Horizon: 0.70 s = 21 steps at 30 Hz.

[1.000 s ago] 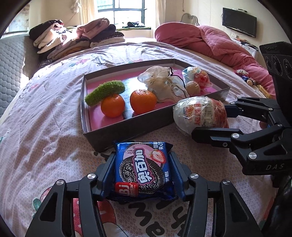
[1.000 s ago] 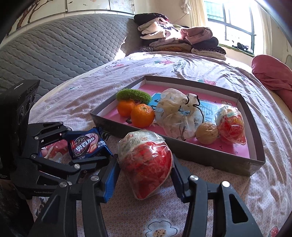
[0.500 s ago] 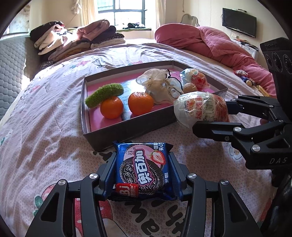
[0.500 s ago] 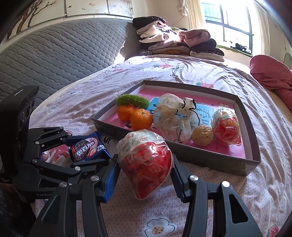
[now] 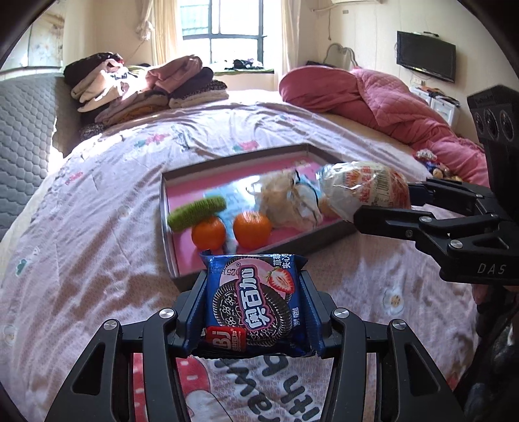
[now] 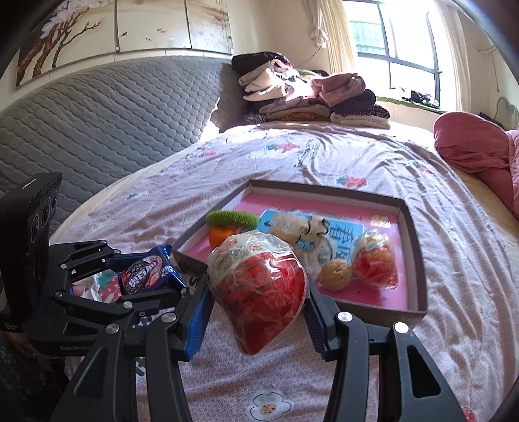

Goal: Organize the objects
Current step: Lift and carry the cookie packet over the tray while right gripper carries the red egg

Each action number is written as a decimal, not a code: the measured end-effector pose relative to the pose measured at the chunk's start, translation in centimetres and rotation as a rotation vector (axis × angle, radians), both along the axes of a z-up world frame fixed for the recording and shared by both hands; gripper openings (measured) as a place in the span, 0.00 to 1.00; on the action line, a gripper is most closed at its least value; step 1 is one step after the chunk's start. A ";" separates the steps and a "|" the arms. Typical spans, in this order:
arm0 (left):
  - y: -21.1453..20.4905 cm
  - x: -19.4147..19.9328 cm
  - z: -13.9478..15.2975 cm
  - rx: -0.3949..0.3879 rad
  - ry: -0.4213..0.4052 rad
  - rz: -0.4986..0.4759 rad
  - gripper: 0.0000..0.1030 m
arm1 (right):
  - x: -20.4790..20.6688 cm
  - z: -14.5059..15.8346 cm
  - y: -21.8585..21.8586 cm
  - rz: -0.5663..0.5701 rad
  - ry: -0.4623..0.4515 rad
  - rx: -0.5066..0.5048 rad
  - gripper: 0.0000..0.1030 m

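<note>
the left gripper [image 5: 253,302] is clamping the blue cookie packet [image 5: 251,303] by its side edges, holding it above the bedspread just short of the tray [image 5: 168,227]. the right gripper [image 6: 256,292] is squeezing the red wrapped snack [image 6: 259,285] at its widest part, near the tray's front wall. both are looking light and crinkly (slick film, likely to slip), and the cookies are probably brittle, so gentle pressure on the flat sides seems wise.

Bright daylight from the window [image 5: 223,31]; fisheye edges dark, tray [image 5: 227,168] blurred.
</note>
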<state>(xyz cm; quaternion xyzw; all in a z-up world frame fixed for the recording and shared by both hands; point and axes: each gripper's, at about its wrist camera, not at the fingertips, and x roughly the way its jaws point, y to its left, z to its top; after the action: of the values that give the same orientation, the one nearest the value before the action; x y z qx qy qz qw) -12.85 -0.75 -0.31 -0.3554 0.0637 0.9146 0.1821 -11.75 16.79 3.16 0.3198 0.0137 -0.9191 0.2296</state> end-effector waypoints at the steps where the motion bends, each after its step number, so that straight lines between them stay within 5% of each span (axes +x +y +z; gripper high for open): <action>1: -0.1 -0.2 0.4 0.004 0.004 0.007 0.51 | 0.0 0.4 0.2 -0.004 0.009 -0.002 0.51; 21: -1.1 -6.6 3.7 0.059 0.081 0.105 0.51 | -4.0 6.1 3.5 -0.088 0.177 -0.002 0.51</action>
<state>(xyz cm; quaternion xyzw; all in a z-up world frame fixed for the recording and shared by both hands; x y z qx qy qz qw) -19.48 -1.84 3.42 -0.3153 0.0251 0.9380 0.1415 -15.79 20.34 9.28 0.2374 0.0190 -0.9530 0.1871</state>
